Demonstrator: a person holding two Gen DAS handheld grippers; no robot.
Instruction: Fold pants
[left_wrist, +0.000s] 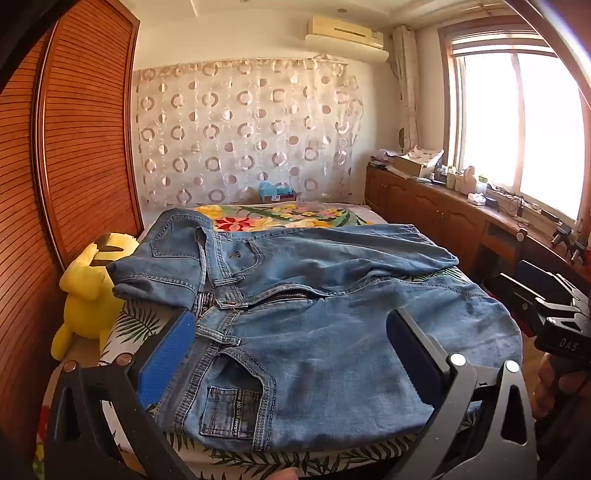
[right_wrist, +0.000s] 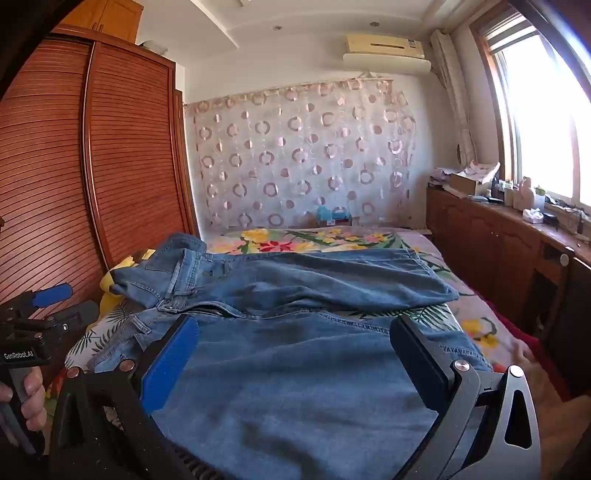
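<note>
The jeans (left_wrist: 295, 325) lie across the bed (left_wrist: 280, 216), waist left, legs right. Both tongs gape empty over the near leg: left tongs (left_wrist: 291, 354) by the waist, right tongs (right_wrist: 295, 354) further along.

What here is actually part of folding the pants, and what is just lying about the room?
Part of the job: jeans, left gripper, right gripper, bed.

Just lying about: yellow plush toy, clutter on the window cabinet, blue item by the curtain.

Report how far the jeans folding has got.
Done: the jeans lie spread on the bed, legs apart, zipper open. In hand: nothing; the left tongs and right tongs hover open over the near leg. Left: every fold.
</note>
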